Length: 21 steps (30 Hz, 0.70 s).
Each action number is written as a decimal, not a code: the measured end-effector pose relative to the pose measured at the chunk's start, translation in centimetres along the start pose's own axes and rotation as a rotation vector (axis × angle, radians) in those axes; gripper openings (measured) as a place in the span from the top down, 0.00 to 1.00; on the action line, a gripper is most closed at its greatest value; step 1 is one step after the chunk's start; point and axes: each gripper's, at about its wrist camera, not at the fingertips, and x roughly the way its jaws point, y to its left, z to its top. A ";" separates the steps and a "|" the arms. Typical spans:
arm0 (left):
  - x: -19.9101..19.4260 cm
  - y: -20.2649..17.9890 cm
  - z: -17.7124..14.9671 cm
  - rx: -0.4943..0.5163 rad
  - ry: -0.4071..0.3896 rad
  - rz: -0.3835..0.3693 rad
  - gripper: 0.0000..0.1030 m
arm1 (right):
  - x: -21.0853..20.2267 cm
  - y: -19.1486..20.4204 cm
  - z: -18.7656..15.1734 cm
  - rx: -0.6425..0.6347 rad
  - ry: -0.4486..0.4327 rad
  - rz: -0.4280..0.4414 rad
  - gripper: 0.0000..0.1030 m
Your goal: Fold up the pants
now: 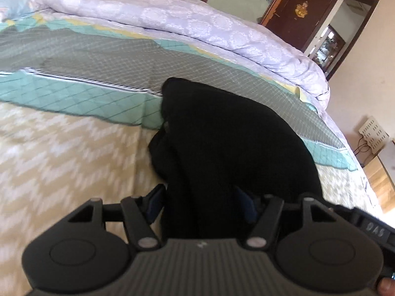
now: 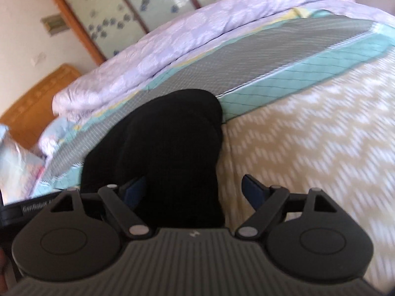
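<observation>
Black pants lay bunched on the bed; left gripper and right gripper stood apart, cloth between unpinched.

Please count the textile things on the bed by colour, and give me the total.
Black: 1, the pants
Lilac: 1, the quilt along the far side
Patterned beige, teal and grey: 1, the bedspread
Pale blue and white: 1, crumpled cloth at the bed's edge
Total: 4
</observation>
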 end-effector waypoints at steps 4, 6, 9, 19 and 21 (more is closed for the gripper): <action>-5.3 -1.5 -3.2 0.062 0.001 0.075 0.30 | -4.9 1.0 -2.9 0.050 0.009 -0.004 0.17; -7.7 -1.8 -4.8 0.092 0.012 0.098 0.30 | -7.1 1.8 -4.9 0.049 0.015 -0.009 0.17; -11.2 -2.5 -8.5 0.107 0.043 0.118 0.27 | -11.0 3.1 -8.4 0.023 0.027 -0.020 0.17; -19.7 -4.8 -16.9 0.145 0.024 0.218 0.00 | -17.7 6.2 -18.3 -0.041 0.105 -0.069 0.17; -20.8 -5.2 -17.6 0.157 0.017 0.226 0.00 | -18.2 6.7 -18.2 -0.039 0.093 -0.066 0.16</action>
